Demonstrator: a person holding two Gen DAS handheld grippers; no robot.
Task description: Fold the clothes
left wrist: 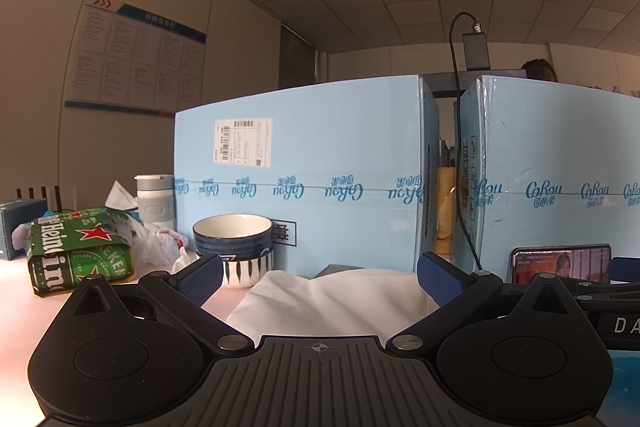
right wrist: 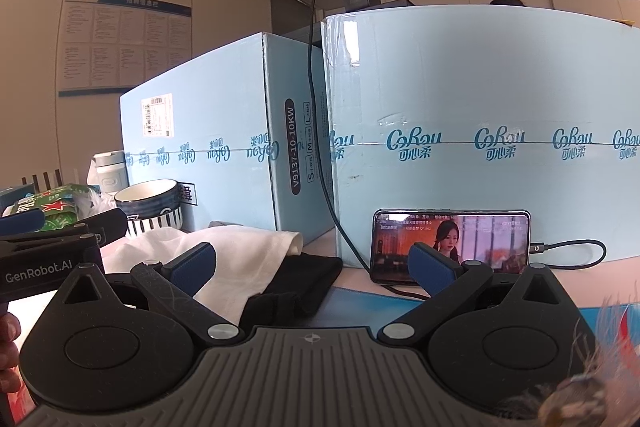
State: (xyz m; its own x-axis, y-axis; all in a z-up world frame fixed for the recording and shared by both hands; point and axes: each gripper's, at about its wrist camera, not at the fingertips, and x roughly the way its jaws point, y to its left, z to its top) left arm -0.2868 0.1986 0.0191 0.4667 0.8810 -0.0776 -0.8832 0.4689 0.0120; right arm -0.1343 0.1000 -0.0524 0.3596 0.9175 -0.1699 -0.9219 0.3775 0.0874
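Observation:
A folded white garment (left wrist: 332,303) lies on the table right in front of my left gripper (left wrist: 320,279), which is open and empty, its blue pads either side of the cloth. In the right wrist view the white garment (right wrist: 224,255) lies on top of a black garment (right wrist: 296,287). My right gripper (right wrist: 314,267) is open and empty, with the black garment between its fingers. The left gripper (right wrist: 60,227) shows at the left edge of that view.
Two tall light-blue cartons (left wrist: 304,171) (right wrist: 488,131) stand just behind the clothes. A phone (right wrist: 452,247) playing video leans on the right carton, with a cable (right wrist: 320,147). Stacked bowls (left wrist: 234,247), a Heineken pack (left wrist: 76,251), a flask (left wrist: 154,199) and plastic bags stand at left.

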